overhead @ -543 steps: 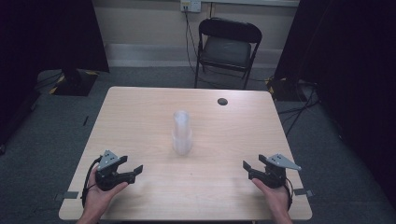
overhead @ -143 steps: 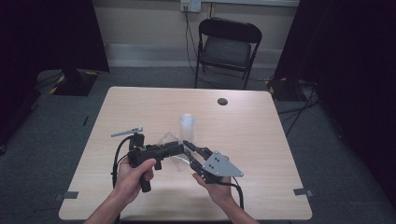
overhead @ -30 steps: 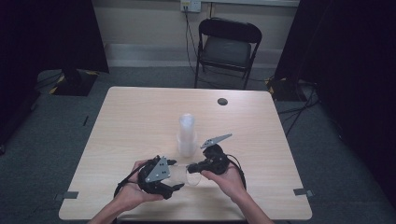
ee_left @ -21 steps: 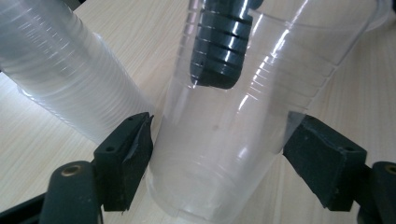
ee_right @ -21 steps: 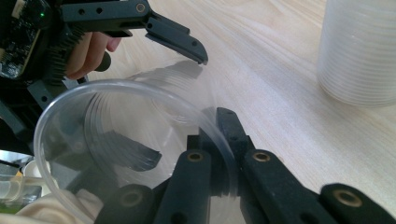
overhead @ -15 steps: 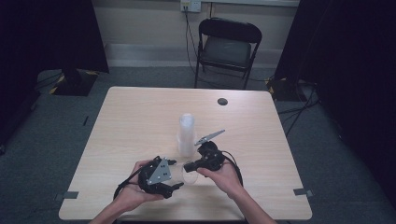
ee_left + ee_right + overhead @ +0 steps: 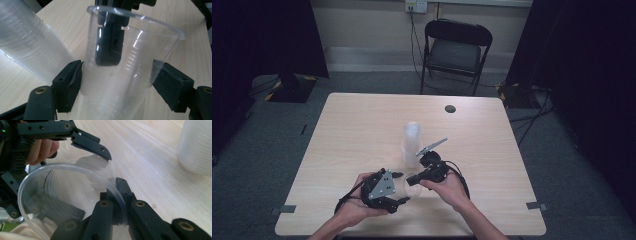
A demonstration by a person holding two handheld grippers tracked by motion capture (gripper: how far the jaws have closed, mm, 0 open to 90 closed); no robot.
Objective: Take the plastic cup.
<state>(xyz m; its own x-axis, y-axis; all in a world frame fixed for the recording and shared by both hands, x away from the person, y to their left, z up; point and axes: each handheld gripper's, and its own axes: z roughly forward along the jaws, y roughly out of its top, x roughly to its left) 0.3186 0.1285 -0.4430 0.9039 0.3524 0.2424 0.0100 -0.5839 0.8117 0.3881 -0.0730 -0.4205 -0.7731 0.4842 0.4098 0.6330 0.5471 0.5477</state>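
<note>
A single clear plastic cup (image 7: 413,182) lies tilted between my two grippers near the table's front edge. My left gripper (image 7: 117,85) has the cup (image 7: 130,65) between its jaws. They have just been closing, and both pads now touch its walls. My right gripper (image 7: 117,192) is shut on the cup's rim (image 7: 50,170), with one jaw inside the cup (image 7: 108,47). In the high view the left gripper (image 7: 402,187) and right gripper (image 7: 412,177) meet at the cup. A tall stack of clear cups (image 7: 412,142) stands just behind them.
The cup stack (image 7: 197,147) is close to the right gripper's far side, and it fills the left of the left gripper view (image 7: 32,50). A small dark disc (image 7: 450,108) lies at the wooden table's (image 7: 352,130) back. A folding chair (image 7: 455,50) stands beyond.
The right gripper has edged slightly left and toward the stack, keeping hold of the cup's rim. The left hand has stayed where it was, its jaws narrowing on the cup.
</note>
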